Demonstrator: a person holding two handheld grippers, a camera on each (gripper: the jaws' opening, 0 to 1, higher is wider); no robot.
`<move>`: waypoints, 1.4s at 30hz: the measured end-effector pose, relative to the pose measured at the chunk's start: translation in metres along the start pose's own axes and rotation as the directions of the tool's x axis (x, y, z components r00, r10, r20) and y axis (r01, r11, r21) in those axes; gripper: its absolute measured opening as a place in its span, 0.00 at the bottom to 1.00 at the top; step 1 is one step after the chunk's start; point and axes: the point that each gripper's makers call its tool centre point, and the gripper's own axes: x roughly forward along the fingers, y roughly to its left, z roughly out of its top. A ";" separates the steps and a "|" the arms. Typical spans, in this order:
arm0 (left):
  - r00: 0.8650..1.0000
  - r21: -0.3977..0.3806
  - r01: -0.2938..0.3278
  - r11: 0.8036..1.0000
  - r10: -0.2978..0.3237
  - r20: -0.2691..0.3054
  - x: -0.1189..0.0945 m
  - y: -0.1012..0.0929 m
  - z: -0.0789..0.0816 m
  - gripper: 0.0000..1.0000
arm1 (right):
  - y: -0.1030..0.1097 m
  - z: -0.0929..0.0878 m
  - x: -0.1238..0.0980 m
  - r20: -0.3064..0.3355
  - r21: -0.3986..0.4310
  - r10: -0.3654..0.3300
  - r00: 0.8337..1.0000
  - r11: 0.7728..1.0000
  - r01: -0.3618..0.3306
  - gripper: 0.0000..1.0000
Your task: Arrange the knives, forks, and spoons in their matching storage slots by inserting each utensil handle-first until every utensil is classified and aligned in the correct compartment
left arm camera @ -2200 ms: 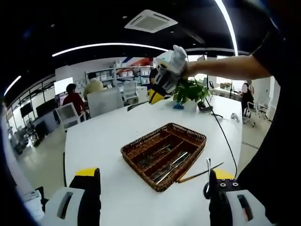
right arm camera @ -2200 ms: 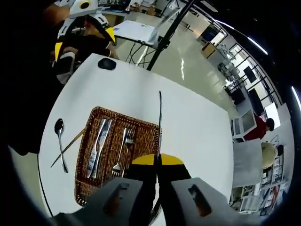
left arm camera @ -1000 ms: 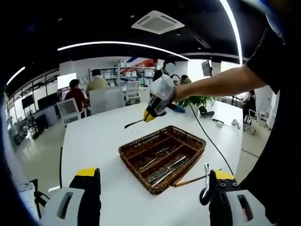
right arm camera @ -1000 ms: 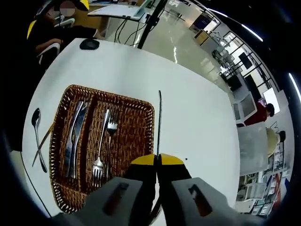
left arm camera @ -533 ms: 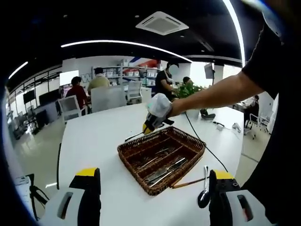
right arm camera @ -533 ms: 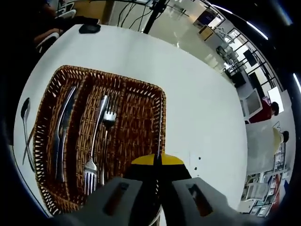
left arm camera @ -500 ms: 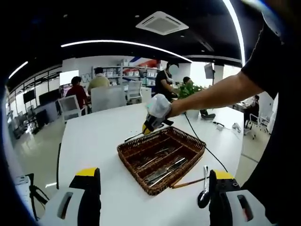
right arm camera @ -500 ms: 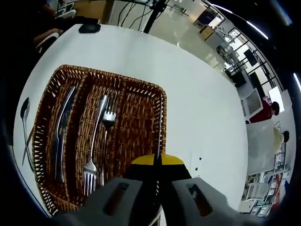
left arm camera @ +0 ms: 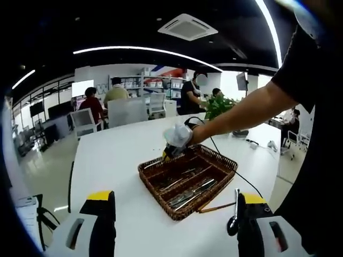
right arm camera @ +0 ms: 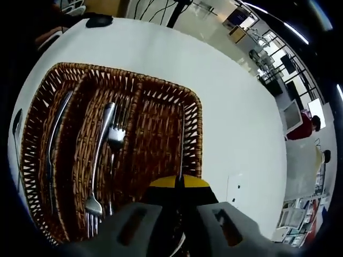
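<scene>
In the left gripper view, your left gripper [left arm camera: 170, 227] is held back from the basket [left arm camera: 188, 179], jaws wide apart and holding nothing. Your other arm reaches over the basket's far side. A spoon [left arm camera: 233, 213] lies on the table [left arm camera: 118, 160] just beside the basket.

In the right gripper view, your right gripper [right arm camera: 179, 181] pinches a thin utensil handle [right arm camera: 182, 144] over the basket's [right arm camera: 37, 123] right slot. Two forks [right arm camera: 104, 150] lie in the middle slot, and knives [right arm camera: 52, 144] in the left slot.

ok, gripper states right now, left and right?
Left gripper: open, empty.
Right gripper: closed on a thin metal utensil, over the brown wicker tray.
</scene>
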 end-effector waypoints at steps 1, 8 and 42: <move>1.000 0.000 -0.001 1.000 0.001 0.000 0.000 0.000 0.000 0.99 | 0.000 0.000 0.002 0.000 0.009 -0.003 1.000 1.000 0.003 0.00; 1.000 0.005 -0.003 1.000 0.003 -0.003 -0.004 0.002 0.002 1.00 | 0.004 -0.009 0.011 -0.035 0.012 0.009 0.999 1.000 -0.008 0.00; 0.999 0.040 -0.005 0.999 0.003 0.044 -0.008 -0.003 0.023 1.00 | -0.025 0.012 -0.069 0.155 0.251 -0.133 0.979 0.964 0.091 0.39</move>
